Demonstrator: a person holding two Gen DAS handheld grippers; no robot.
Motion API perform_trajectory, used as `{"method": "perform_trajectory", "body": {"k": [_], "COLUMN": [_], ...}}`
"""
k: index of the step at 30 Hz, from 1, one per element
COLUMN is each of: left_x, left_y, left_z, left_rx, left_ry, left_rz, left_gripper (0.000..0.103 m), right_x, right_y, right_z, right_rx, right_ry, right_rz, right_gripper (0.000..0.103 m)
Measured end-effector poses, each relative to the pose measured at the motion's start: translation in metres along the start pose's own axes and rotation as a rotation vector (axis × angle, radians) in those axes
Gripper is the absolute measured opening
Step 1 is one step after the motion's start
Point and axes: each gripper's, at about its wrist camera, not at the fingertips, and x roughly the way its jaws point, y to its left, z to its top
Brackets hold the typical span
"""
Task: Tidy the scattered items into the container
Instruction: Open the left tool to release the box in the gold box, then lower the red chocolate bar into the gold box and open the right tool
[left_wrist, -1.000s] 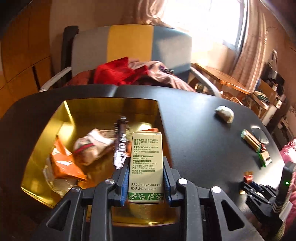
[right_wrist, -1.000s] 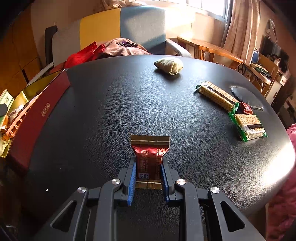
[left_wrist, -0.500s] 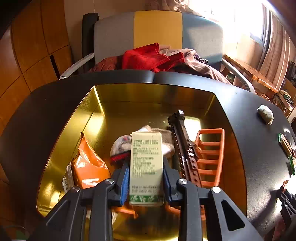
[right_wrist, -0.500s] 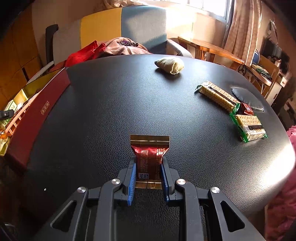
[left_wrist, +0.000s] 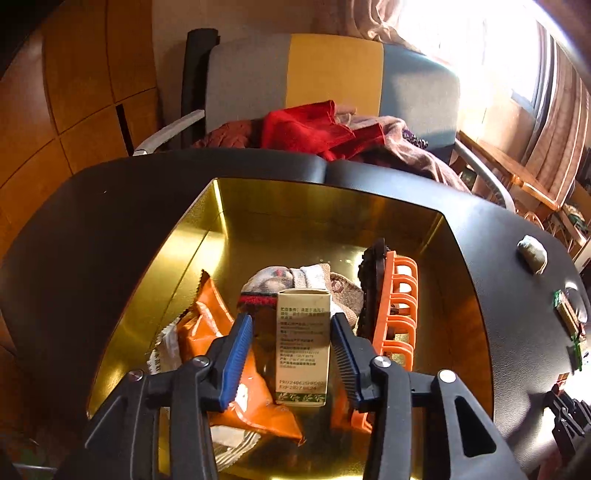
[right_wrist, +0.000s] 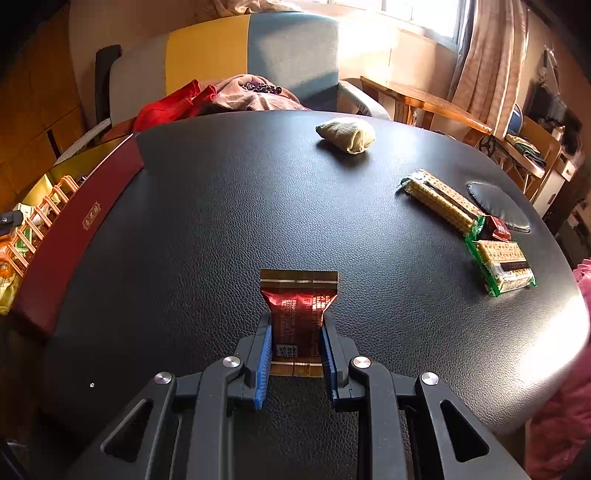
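Observation:
In the left wrist view, my left gripper (left_wrist: 291, 321) hangs over the gold-lined container (left_wrist: 295, 206). Its jaws are opening. A small cream box (left_wrist: 303, 347) with printed text stands between the blue pads (left_wrist: 236, 350), which no longer press on it. Under it lie an orange snack packet (left_wrist: 207, 325), a patterned sock (left_wrist: 295, 277), a dark comb (left_wrist: 371, 280) and an orange rack (left_wrist: 402, 306). In the right wrist view, my right gripper (right_wrist: 297, 321) is shut on a red snack packet (right_wrist: 299, 306) just above the black table (right_wrist: 221, 221).
On the table lie a rolled beige sock (right_wrist: 347, 134), two cracker packs (right_wrist: 439, 201) (right_wrist: 502, 262), a small red packet (right_wrist: 496, 227) and a round black pad (right_wrist: 496, 205). The container's red outer wall (right_wrist: 74, 229) stands at the left. A chair with clothes (left_wrist: 325, 129) is behind the table.
The left gripper moved further over the container and its jaws opened off the cream box, which now sits lower among the items. The right gripper and its packet stayed still.

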Motion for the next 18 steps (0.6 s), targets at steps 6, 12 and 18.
{"method": "perform_trajectory", "body": {"k": [6, 12, 18], "left_x": [-0.023, -0.043, -0.049], "left_y": [0.014, 0.022, 0.037], "left_z": [-0.015, -0.03, -0.043], "left_rx": [-0.005, -0.003, -0.063], "left_ry": [-0.033, -0.055, -0.022], "left_rz": [0.005, 0.02, 0.011], "left_gripper": [0.051, 0.052, 0.053], "right_x": [-0.009, -0.025, -0.035], "right_y": [0.024, 0.084, 0.164], "right_z": [0.018, 0.053, 0.093], "right_rx": [-0.028, -0.099, -0.204], "right_ry": [-0.037, -0.09, -0.114], "right_rz": [0.103, 0.328, 0.544], "right_gripper": [0.024, 0.024, 0.024]}}
